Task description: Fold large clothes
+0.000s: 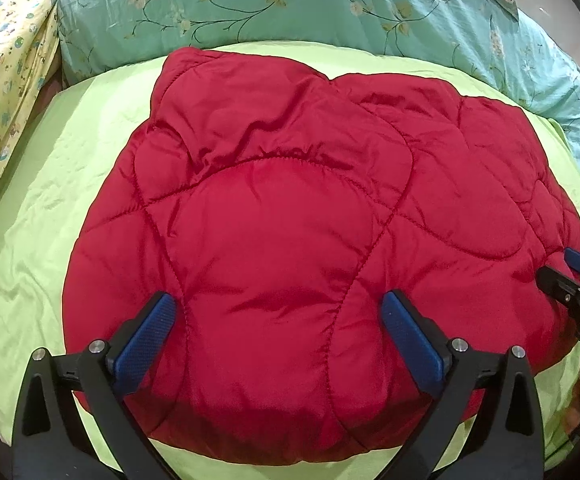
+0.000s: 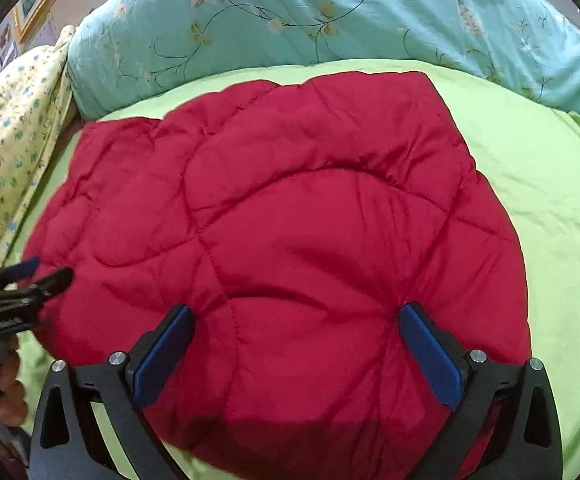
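Red quilted jacket (image 1: 290, 220) folded into a puffy bundle on the lime-green sheet (image 1: 50, 208); both tongs spread wide above its near edge.

The left gripper (image 1: 278, 320) hovers over the jacket's near part with its blue pads (image 1: 146, 340) far apart and nothing between them; the right gripper (image 2: 296, 332) does likewise, pads (image 2: 430, 356) wide, gripping nothing; each tool shows at the edge of the other's view, beside the bundle; behind the jacket lies a teal floral duvet (image 2: 290, 12), and to the left a pale yellow printed cloth (image 1: 6, 72); the jacket's stitched seams curve across its top.
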Available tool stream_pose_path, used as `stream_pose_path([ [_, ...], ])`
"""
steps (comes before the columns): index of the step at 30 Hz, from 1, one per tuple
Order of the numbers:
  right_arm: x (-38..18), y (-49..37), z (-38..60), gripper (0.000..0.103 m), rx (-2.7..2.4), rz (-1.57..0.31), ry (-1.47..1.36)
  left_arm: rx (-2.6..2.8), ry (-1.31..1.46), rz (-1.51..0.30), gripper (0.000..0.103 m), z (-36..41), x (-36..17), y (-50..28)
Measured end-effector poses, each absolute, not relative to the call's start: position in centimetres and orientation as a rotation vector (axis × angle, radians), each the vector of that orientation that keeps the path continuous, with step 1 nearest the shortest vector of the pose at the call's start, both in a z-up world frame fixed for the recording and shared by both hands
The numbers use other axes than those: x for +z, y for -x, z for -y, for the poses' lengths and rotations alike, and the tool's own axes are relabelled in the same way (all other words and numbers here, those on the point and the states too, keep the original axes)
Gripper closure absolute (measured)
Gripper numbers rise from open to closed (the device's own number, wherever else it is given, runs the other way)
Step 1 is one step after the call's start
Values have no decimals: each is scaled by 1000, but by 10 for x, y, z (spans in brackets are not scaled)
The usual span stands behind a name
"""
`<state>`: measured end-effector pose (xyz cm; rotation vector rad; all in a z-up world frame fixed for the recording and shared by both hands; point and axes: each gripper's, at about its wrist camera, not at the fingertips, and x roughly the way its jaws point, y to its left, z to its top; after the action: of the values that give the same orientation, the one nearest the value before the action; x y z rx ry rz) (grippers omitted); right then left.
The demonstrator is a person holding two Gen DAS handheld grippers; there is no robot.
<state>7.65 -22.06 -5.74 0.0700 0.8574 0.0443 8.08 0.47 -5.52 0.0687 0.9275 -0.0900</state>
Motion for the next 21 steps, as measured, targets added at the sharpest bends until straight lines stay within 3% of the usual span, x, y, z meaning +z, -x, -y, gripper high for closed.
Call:
stream_pose_path([
  [21, -63, -67, 228, 0, 54, -801, -68, -77, -87, -921, 0, -1, -58, -81],
])
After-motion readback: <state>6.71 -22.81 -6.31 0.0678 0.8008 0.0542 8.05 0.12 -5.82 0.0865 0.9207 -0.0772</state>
